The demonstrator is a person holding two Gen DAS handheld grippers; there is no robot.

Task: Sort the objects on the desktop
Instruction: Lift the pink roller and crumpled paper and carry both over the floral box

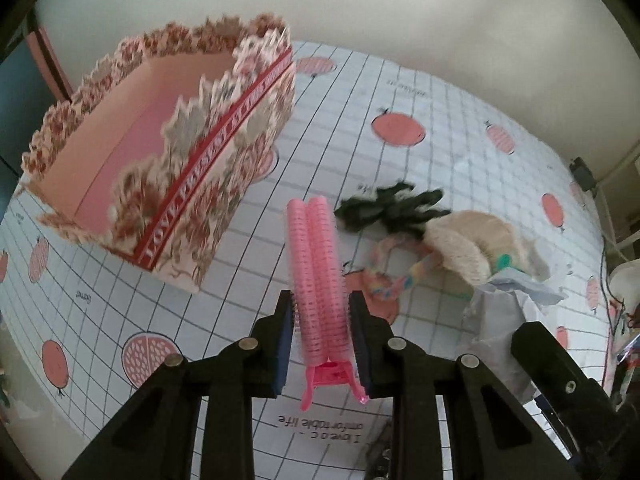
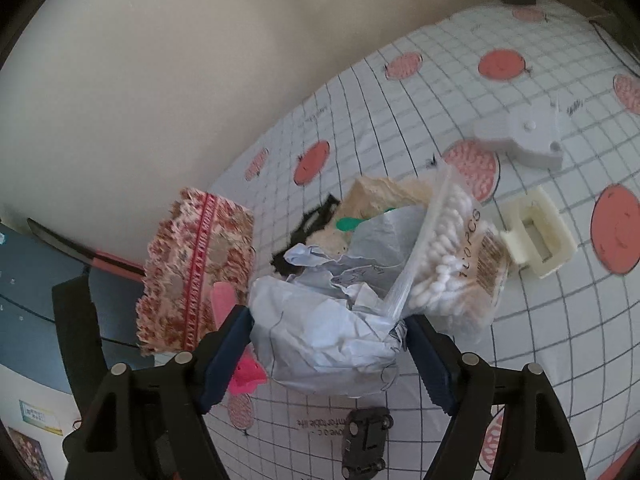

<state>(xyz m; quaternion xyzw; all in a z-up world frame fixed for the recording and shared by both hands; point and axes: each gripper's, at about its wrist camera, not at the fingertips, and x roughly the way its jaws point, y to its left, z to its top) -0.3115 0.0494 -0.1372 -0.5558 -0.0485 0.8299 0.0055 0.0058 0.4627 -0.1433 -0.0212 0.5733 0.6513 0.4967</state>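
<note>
My left tool pinches the pink hair roller clip bound for the floral box, while my right tool clamps crumpled paper for clearing.

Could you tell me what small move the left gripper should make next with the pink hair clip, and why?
Probably carry it toward the floral box. The left gripper is shut on the pink hair clip, already clear of the tablecloth, and the box is open-topped, up and to the left.
</note>
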